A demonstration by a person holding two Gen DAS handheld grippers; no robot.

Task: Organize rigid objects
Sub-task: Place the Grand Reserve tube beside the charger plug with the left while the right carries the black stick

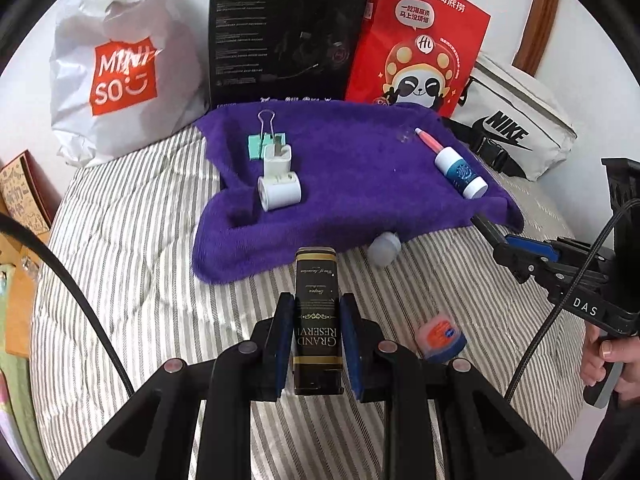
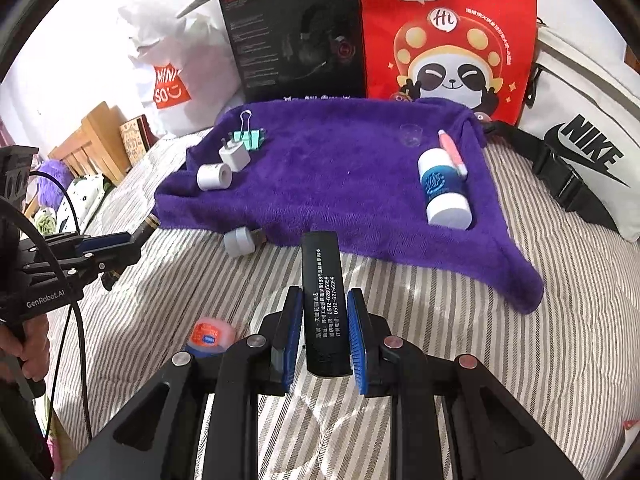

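Step in hand: carry; left hand-held gripper (image 1: 316, 344) clamped on black-gold tin (image 1: 317, 312), right hand-held gripper (image 2: 324, 330) clamped on black bar (image 2: 323, 300), both held above striped bed (image 1: 132, 240) nr purple towel (image 1: 352, 184); next, prob: set each down on towel w/ charger (image 1: 278, 160) & bottle (image 1: 460, 172), then let go.

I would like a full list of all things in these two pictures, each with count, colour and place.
towel: 1, purple, on striped bed
clip: 1, green, towel left
plug: 1, white, beside clip
roll: 1, white, towel left
bottle: 1, white-blue, towel right
pen: 1, pink, by bottle
cap: 1, grey, at towel's front edge
jar: 1, orange-pink, on bed
bags: 3, white, red, white, behind
box: 1, black, behind
tin: 1, black-gold, in left gripper
lighter: 1, black, in right gripper
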